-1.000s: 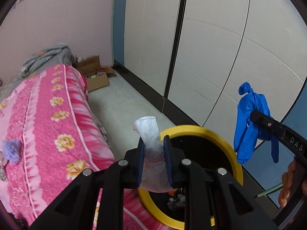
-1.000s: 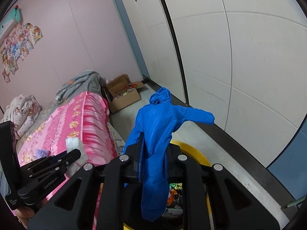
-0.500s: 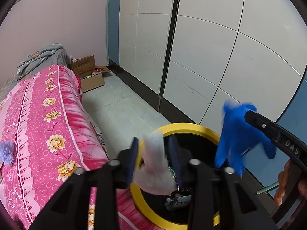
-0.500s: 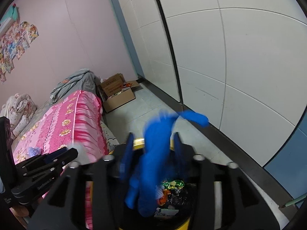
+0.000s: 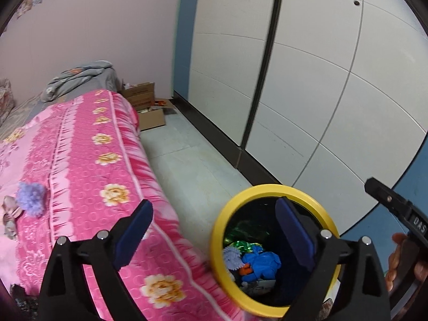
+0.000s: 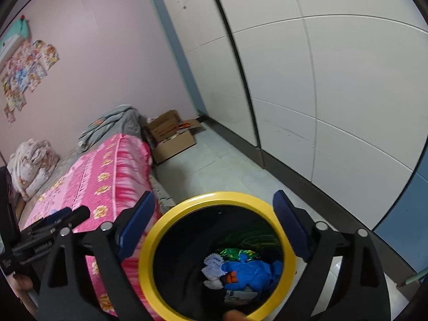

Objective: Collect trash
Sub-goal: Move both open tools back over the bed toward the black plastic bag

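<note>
One bin [image 6: 149, 243], yellow-rimmed, holds one blue glove [image 6: 251, 270] lying crumpled with its long axis roughly across the bin, beside one white tissue [image 6: 212, 263]. Two grippers, left [image 5: 214, 230] and right [image 6: 214, 219], hang over it; both jaws have just been opening and stand wide apart with nothing between them.

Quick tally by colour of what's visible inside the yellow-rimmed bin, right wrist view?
Blue: 1, glove
White: 1, crumpled tissue
Green: 1, shiny wrapper
Orange: 1, small scrap
Total: 4 that can be told apart in the yellow-rimmed bin; the paper below them is too dark to sort.
</note>
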